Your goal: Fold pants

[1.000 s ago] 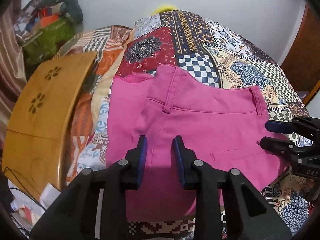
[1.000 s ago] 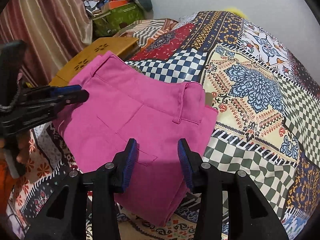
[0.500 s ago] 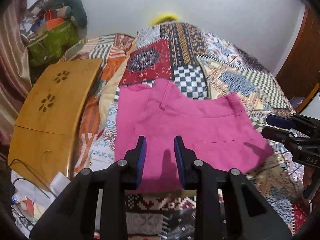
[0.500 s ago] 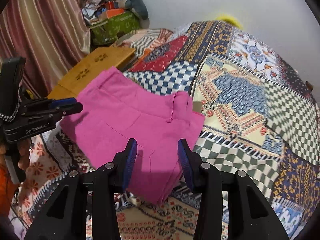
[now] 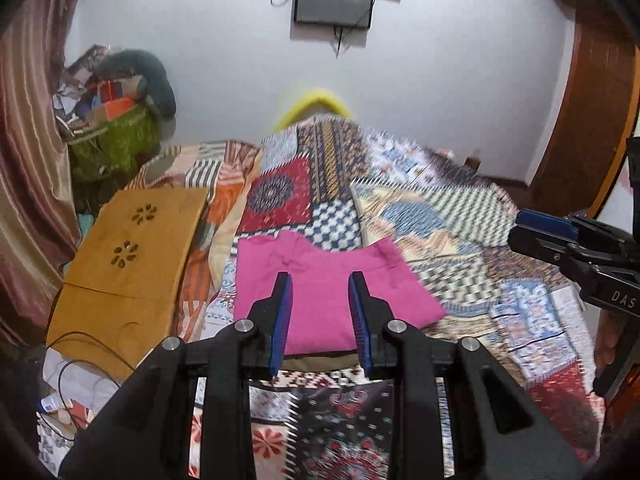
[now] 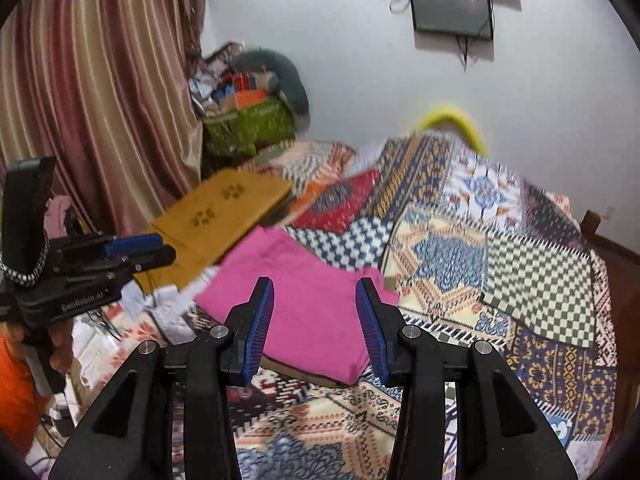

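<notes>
The pink pants (image 5: 332, 308) lie folded into a compact rectangle on the patchwork bedspread (image 5: 448, 216), waistband toward the wall. My left gripper (image 5: 320, 282) hovers well above and short of them, open, with nothing between its blue pads. In the right wrist view the pants (image 6: 316, 312) sit below my right gripper (image 6: 314, 286), which is also open and empty. Each gripper shows in the other's view: the right gripper (image 5: 540, 230) at the right edge, the left gripper (image 6: 136, 248) at the left, held by a hand. Neither touches the cloth.
A wooden lap table (image 5: 132, 256) lies on the bed's left side, next to the pants. Behind it are a green bag of clutter (image 5: 116, 140) and a striped curtain (image 6: 92, 100). A screen (image 5: 334, 0) hangs on the wall; a wooden door (image 5: 580, 120) stands right. Cables lie at lower left.
Both grippers have risen and drawn back from the pants, so more of the bed and wall shows. The pants lie as before. The jaw gaps look unchanged.
</notes>
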`<state>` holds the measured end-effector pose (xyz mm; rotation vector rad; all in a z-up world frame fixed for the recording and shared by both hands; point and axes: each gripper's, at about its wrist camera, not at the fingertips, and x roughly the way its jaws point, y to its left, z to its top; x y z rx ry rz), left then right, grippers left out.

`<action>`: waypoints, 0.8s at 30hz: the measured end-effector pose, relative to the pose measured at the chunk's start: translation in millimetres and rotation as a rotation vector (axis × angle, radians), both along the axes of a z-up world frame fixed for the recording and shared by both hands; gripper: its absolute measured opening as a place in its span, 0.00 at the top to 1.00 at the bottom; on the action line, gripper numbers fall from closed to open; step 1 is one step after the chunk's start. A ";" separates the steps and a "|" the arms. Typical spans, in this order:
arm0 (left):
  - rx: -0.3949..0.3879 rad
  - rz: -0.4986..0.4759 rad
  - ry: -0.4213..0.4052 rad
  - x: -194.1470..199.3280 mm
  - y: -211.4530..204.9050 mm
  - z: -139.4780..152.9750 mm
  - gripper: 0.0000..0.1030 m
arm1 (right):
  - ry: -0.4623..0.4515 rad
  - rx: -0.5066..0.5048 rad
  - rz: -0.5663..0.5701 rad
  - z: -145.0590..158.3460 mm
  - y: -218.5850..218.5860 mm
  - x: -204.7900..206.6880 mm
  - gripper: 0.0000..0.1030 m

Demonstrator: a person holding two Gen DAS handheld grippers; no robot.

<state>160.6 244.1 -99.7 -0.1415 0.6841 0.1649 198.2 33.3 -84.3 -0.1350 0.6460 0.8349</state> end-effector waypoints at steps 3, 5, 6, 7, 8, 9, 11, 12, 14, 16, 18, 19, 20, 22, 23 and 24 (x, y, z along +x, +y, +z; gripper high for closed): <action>-0.007 -0.005 -0.064 -26.2 -16.8 27.3 0.72 | -0.046 0.056 0.001 20.5 -10.7 -22.2 0.62; 0.002 -0.004 -0.101 -41.5 -27.1 42.1 0.72 | -0.090 0.088 0.000 35.8 -18.7 -40.9 0.62; 0.011 -0.001 -0.126 -51.0 -33.1 51.4 0.72 | -0.116 0.110 0.000 45.1 -23.9 -51.7 0.62; 0.029 0.008 -0.154 -61.8 -40.0 61.6 0.72 | -0.130 0.123 0.003 50.7 -26.8 -59.1 0.62; 0.047 0.014 -0.184 -73.1 -47.1 71.5 0.72 | -0.145 0.143 0.007 58.2 -31.3 -67.8 0.62; 0.053 0.013 -0.209 -82.2 -52.1 79.2 0.72 | -0.153 0.159 0.011 62.9 -34.7 -73.2 0.62; 0.060 0.016 -0.251 -99.6 -60.7 91.7 0.72 | -0.170 0.194 0.020 73.7 -43.1 -87.1 0.62; 0.066 0.018 -0.272 -108.6 -65.9 98.2 0.72 | -0.181 0.206 0.022 78.0 -46.7 -93.9 0.62; 0.090 0.028 -0.307 -125.2 -76.4 108.1 0.72 | -0.209 0.227 0.021 86.1 -54.7 -108.4 0.62; 0.115 0.037 -0.339 -140.8 -87.4 115.4 0.72 | -0.237 0.251 0.019 92.7 -62.6 -122.9 0.62; 0.133 0.046 -0.366 -156.2 -97.9 120.6 0.70 | -0.263 0.278 0.016 98.2 -70.2 -135.6 0.62; 0.138 0.045 -0.379 -163.0 -102.7 122.0 0.67 | -0.273 0.295 0.015 100.7 -74.2 -141.8 0.62; 0.140 0.043 -0.392 -169.9 -106.7 123.6 0.65 | -0.280 0.310 0.014 102.1 -77.3 -146.2 0.62; 0.154 0.046 -0.425 -183.7 -116.3 126.6 0.52 | -0.282 0.337 0.019 105.4 -82.7 -155.4 0.62; 0.163 0.051 -0.441 -189.8 -120.3 128.1 0.49 | -0.280 0.344 0.025 106.0 -83.7 -158.2 0.62; 0.173 0.056 -0.459 -196.8 -125.0 129.3 0.45 | -0.281 0.349 0.027 106.1 -85.1 -161.5 0.62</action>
